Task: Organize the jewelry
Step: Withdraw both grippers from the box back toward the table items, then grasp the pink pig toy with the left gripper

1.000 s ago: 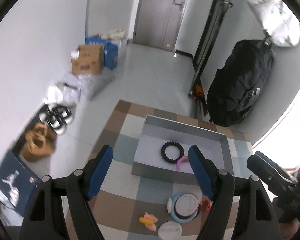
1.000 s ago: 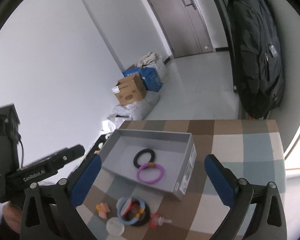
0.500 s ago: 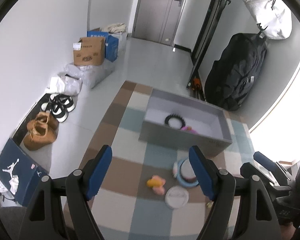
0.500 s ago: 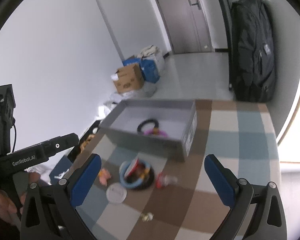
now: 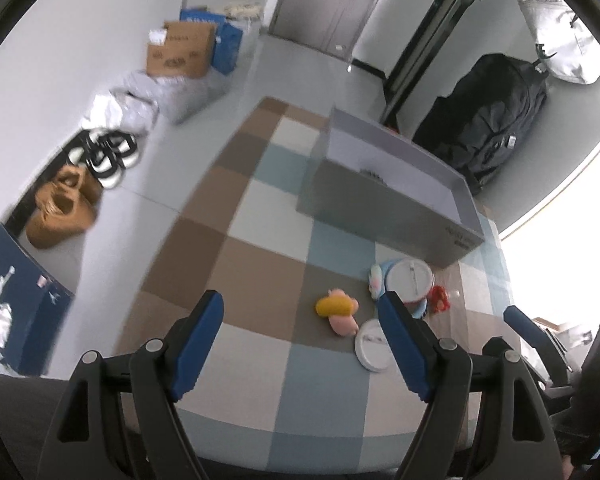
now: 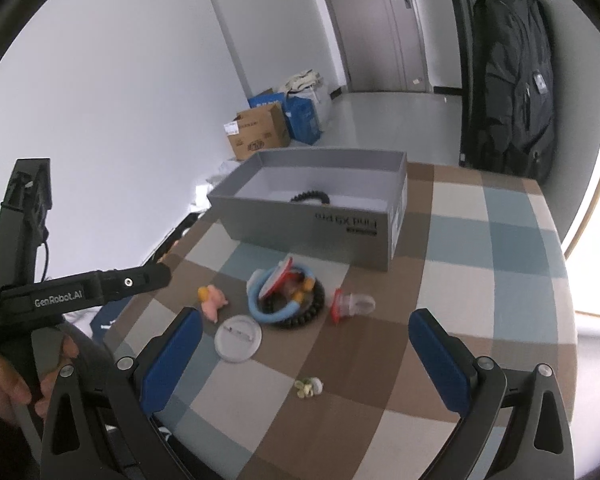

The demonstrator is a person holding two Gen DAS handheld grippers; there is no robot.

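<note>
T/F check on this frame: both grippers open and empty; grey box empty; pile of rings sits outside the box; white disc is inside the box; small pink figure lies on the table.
1. The left gripper and the right gripper are open and hold nothing. True.
2. The grey box is empty. False: a black beaded bracelet lies in it.
3. The ring pile sits on the table, outside the box. True.
4. The white disc is in the box. False: it lies on the table.
5. The pink figure lies on the table. True.

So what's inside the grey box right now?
Inside the grey box, only part of a black beaded bracelet shows above the front wall; that wall hides the rest of the floor.
</note>
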